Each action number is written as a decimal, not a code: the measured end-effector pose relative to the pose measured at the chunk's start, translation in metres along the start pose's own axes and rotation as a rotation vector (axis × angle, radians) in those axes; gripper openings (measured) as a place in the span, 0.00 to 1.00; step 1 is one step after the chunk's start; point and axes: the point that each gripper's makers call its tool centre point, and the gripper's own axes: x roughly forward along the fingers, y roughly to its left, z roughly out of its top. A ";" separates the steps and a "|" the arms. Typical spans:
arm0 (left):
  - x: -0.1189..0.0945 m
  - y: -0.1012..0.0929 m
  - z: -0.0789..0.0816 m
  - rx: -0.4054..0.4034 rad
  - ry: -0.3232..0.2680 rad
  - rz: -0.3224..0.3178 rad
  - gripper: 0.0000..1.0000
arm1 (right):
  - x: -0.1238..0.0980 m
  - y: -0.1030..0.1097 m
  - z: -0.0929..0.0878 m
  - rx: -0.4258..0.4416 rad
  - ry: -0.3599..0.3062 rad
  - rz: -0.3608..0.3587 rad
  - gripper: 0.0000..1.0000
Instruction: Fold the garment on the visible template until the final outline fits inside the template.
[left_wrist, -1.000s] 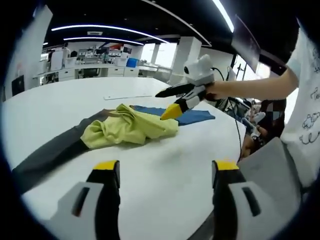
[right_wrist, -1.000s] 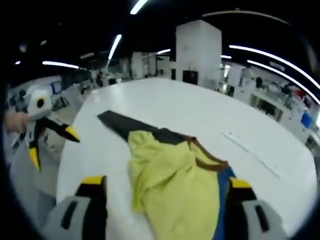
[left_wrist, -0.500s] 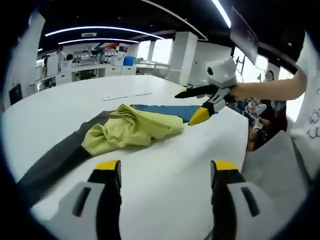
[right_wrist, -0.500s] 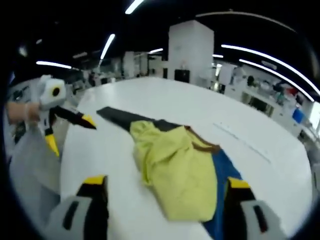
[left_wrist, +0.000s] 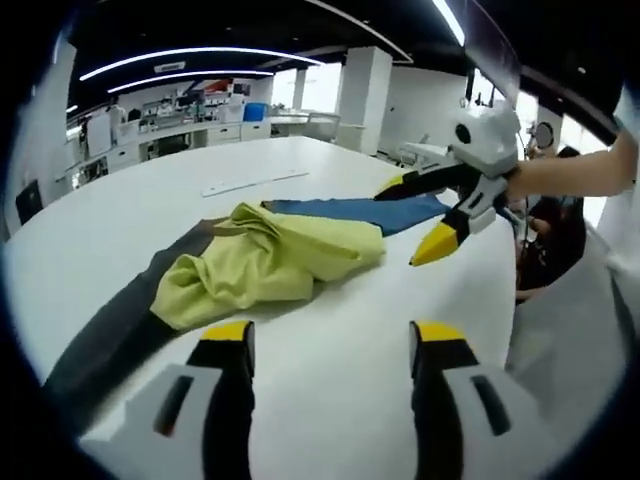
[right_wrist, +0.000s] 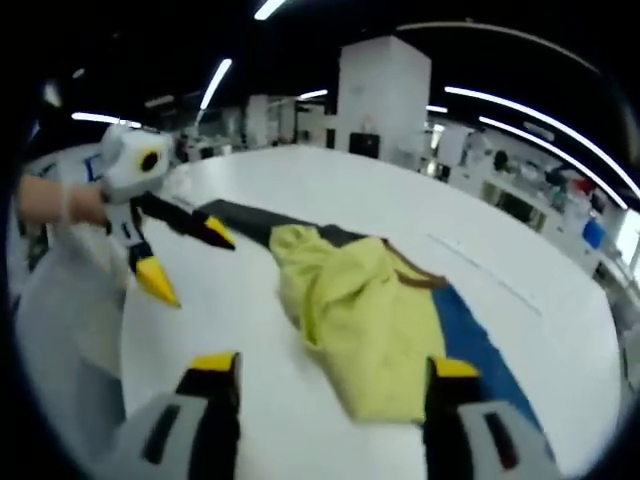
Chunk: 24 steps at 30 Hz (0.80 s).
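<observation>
A crumpled yellow garment lies on the white tabletop, bunched in folds, over the middle of a long strip that is the template. The strip's dark grey part sticks out from under one side of the garment and its blue part from under the opposite side. In the right gripper view the garment shows a brown edge on its far side, with the blue part beside it and the grey part beyond it.

The left claw is open, its yellow-tipped jaws spread wide over bare tabletop just short of the garment and touching nothing. The right claw is open too, with the near end of the garment between its jaws, though no grip on the cloth is seen. In the left gripper view the right claw hangs above the tabletop beside the blue part, jaws apart, held by a person's hand. In the right gripper view the left claw hovers near the grey part, jaws apart.

A thin pale strip lies on the tabletop beyond the garment.
</observation>
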 end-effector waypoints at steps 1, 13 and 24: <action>0.003 0.002 0.000 -0.008 -0.001 0.003 0.57 | 0.003 0.000 0.000 -0.013 0.002 -0.004 0.67; 0.030 0.009 -0.012 -0.025 0.076 0.040 0.45 | 0.035 0.009 -0.004 -0.054 0.036 0.000 0.26; 0.051 0.014 -0.017 -0.098 0.098 0.077 0.36 | 0.049 0.013 -0.010 -0.057 0.065 0.005 0.08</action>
